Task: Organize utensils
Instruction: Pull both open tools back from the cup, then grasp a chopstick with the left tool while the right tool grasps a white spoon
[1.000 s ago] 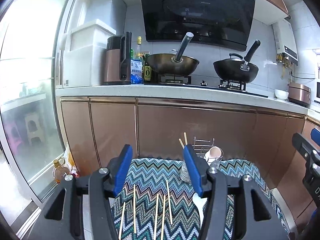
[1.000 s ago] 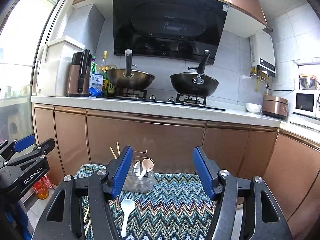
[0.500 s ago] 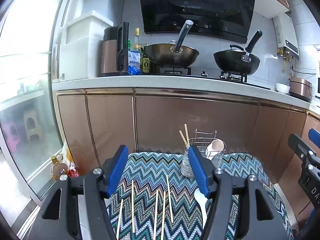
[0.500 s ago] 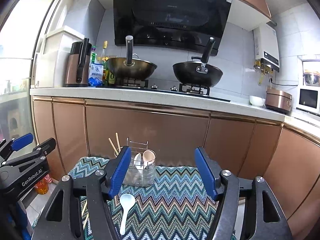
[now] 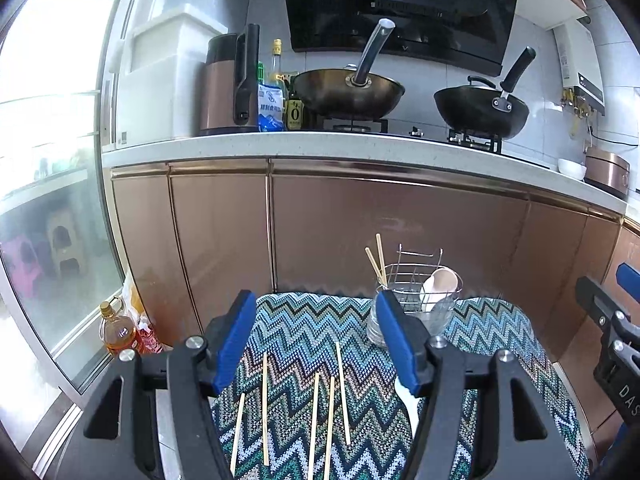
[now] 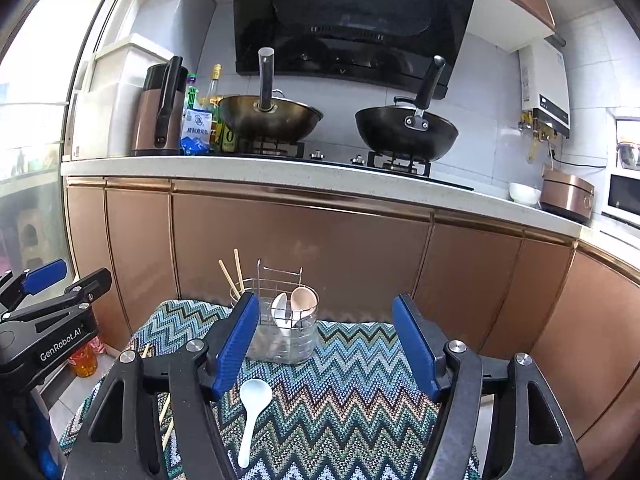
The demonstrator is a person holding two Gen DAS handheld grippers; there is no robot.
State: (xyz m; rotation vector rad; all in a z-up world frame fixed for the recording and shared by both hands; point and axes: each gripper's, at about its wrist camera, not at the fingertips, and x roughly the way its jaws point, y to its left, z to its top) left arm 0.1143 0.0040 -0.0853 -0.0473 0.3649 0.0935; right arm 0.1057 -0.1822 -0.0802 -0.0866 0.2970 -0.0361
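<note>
Several wooden chopsticks (image 5: pixel 316 400) lie side by side on the zigzag cloth (image 6: pixel 360 400) of a small table. My left gripper (image 5: pixel 314 300) hovers over them, open, nothing between its blue pads. A white spoon (image 6: pixel 254 400) lies on the cloth below the left finger of my right gripper (image 6: pixel 325 304), which is open and empty too. At the table's far edge stands a wire utensil holder (image 6: pixel 284 320) with two chopsticks (image 6: pixel 232 276), a white spoon and a beige spoon (image 6: pixel 304 300) in it. In the left wrist view the loose spoon is mostly hidden behind a finger.
Copper cabinet fronts (image 5: pixel 360 220) rise right behind the table, under a white counter (image 6: pixel 280 172) with two woks and bottles. An oil bottle (image 5: pixel 118 332) stands on the floor at the table's left, by a glass door. Each gripper shows at the edge of the other's view.
Both grippers have come forward and lower toward the table, so the holder and cloth sit larger in view. The left jaws stand a little wider than a second ago.
</note>
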